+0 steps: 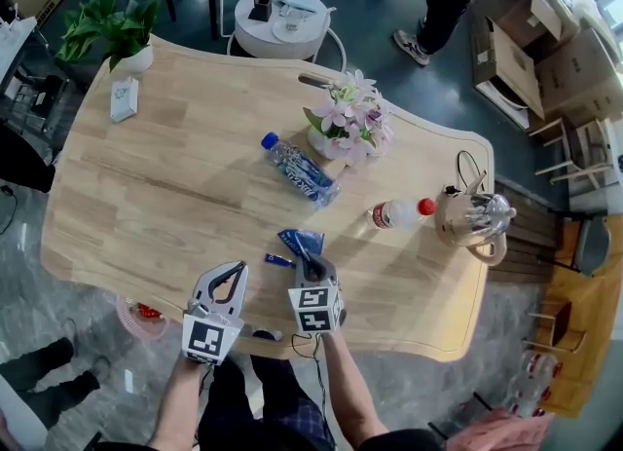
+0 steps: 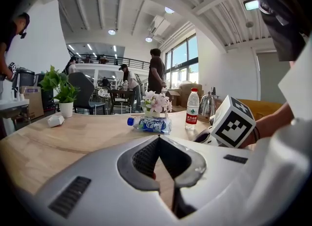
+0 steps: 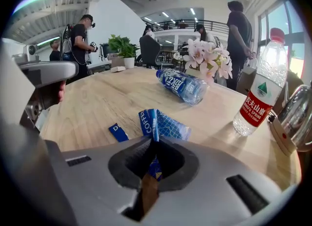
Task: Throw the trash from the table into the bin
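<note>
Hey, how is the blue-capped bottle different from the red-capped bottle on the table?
The blue-capped bottle lies on its side; the red-capped bottle stands upright. The blue-capped bottle wears a blue label, the red-capped bottle a red one. The blue-capped bottle sits beside the flowers, the red-capped bottle next to the kettle. Both are clear plastic and rest on the table.

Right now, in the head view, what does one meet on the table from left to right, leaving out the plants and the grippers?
small white box → blue-capped bottle → red-capped bottle → metal kettle
</note>
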{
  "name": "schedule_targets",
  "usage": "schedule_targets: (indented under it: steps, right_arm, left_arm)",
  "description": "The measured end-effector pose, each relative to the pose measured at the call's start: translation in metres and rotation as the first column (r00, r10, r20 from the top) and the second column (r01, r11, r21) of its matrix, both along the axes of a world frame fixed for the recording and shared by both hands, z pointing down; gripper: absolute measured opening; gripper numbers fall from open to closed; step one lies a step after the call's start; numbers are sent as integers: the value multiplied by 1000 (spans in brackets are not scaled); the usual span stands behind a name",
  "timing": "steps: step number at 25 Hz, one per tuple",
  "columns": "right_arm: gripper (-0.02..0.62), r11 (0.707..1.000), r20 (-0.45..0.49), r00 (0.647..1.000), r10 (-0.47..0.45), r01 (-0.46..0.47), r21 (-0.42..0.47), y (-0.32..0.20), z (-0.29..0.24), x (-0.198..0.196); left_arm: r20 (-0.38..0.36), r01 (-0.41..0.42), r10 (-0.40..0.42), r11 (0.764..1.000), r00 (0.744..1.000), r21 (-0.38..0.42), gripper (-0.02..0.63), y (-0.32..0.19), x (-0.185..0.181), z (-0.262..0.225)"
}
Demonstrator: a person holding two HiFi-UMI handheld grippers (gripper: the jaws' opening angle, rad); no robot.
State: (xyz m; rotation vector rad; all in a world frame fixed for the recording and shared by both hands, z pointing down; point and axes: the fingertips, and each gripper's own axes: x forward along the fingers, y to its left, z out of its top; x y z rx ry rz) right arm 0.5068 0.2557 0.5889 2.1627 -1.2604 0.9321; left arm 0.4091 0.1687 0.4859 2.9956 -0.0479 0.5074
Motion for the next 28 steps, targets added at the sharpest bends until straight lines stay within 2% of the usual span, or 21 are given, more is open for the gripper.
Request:
schedule_targets:
  steps: [11,17,24,28]
  right_arm:
    - [8,993,7,1000,-26,25,115,-11,-35,-11]
    - [8,983,-5,999,-42,42,177,-24,-67,-25]
    - [8,967,-41,990,-134,140,215,-56,-97,-57]
    - [8,942,-55,974,-222,228,247,-79,-115,-92]
  left_arm:
    - [-3,25,-25,1000,1000,15,6,-6,-14,-5]
    - [-15,72,-72,997,997,23,6,-18,-30,-16]
    - [-27,146,-145,989,989,35,6,-39,-63,-28]
    - [-29,199,-197,979,980,44,6,-53,-93,-36]
